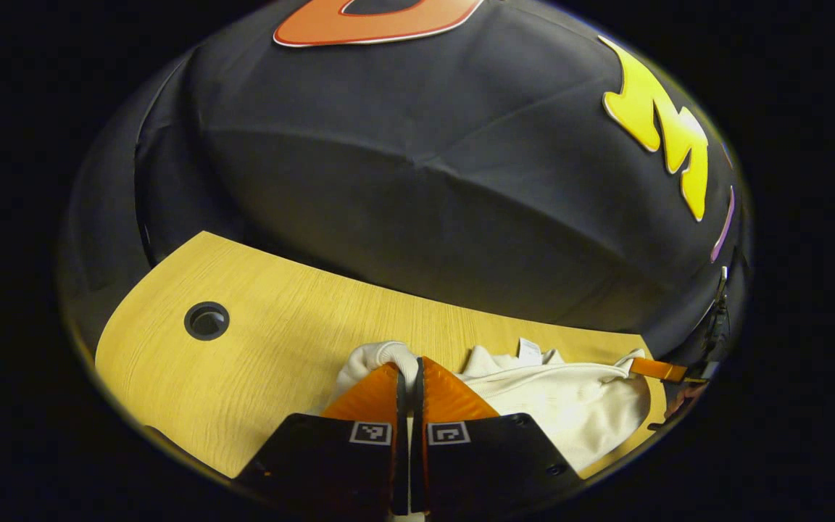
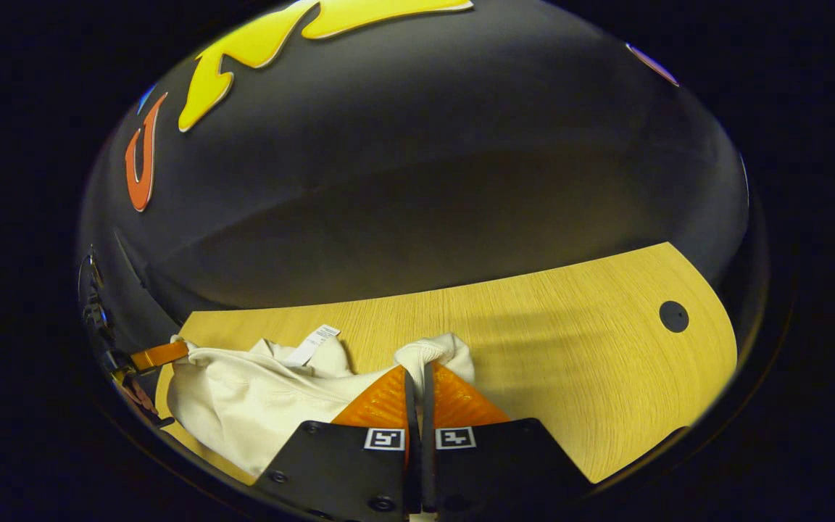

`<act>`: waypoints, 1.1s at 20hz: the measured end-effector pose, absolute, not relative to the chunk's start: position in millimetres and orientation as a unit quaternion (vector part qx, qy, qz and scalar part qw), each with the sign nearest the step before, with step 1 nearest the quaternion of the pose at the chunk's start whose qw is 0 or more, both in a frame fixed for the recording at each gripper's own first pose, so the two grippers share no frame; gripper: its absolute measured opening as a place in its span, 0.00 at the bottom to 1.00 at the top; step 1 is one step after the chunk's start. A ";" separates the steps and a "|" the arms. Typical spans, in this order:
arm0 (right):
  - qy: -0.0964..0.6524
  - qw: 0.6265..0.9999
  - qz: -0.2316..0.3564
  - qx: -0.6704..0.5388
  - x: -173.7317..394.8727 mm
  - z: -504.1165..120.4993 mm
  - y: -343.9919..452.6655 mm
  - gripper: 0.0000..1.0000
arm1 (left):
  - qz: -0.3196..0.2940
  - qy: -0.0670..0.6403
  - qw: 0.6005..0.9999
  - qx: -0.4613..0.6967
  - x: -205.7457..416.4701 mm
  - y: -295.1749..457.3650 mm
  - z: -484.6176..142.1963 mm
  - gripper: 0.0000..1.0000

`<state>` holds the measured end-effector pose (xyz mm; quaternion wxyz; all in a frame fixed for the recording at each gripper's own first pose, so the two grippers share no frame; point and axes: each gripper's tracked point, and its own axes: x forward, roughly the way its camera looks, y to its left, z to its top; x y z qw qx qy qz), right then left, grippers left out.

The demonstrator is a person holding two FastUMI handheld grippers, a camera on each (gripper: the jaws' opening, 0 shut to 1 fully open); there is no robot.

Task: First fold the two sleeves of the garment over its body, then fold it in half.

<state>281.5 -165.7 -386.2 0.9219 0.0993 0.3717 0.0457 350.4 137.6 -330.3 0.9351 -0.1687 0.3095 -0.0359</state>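
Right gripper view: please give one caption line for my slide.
Right gripper pinches a bunched edge of the white garment above the wooden table.

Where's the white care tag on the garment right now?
In the right gripper view, the care tag sticks up from the cream garment, on its far edge, left of the right hand-held gripper.

R gripper (image 2: 417,373) at bottom centre, fingers nearly closed w/ a bunched fold of the cream garment (image 2: 243,399) pinched between the tips; fabric bulges just above them. Rest of garment lies crumpled to the left on the light wood table (image 2: 570,362), w/ a white label tag (image 2: 314,341) sticking up near its far edge, & the other gripper's finger (image 2: 159,355) touches the cloth's far-left corner. Round dark cable hole (image 2: 673,317) sits in tabletop far right, well apart from the cloth.
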 end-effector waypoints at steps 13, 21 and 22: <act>0.272 0.961 -0.010 0.050 245.6 -295.9 -199.9 0.72 | -0.019 0.205 0.974 -0.091 310.2 147.3 -224.5 0.99; 0.137 0.990 0.032 0.012 140.4 -117.6 -171.9 0.81 | 0.027 0.066 0.997 -0.042 203.4 144.5 -47.8 0.98; 0.113 0.993 0.039 0.008 128.0 -91.0 -166.3 0.82 | 0.023 0.049 0.998 -0.034 189.8 137.7 -27.6 0.98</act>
